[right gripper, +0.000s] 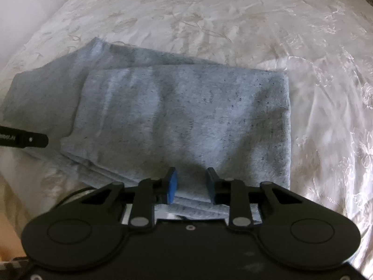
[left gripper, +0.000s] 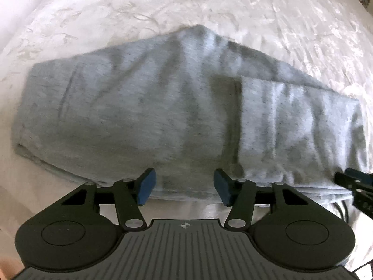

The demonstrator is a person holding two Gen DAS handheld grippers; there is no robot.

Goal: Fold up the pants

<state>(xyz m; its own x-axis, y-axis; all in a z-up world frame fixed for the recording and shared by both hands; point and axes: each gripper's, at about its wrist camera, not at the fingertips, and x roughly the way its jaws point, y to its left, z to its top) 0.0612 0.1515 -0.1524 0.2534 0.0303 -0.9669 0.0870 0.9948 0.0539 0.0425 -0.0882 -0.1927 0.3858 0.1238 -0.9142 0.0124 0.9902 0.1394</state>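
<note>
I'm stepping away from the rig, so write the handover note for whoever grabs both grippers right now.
Left gripper: open, empty, at the near edge of the pants.
Right gripper: open, empty, at the near edge over the folded-over end.
Pants lie flat on the white bedspread, legs stacked, one end already folded over the middle.
Done: lengthwise fold and one cross fold, as it appears.
Left: probably fold the other end over, then smooth.
</note>
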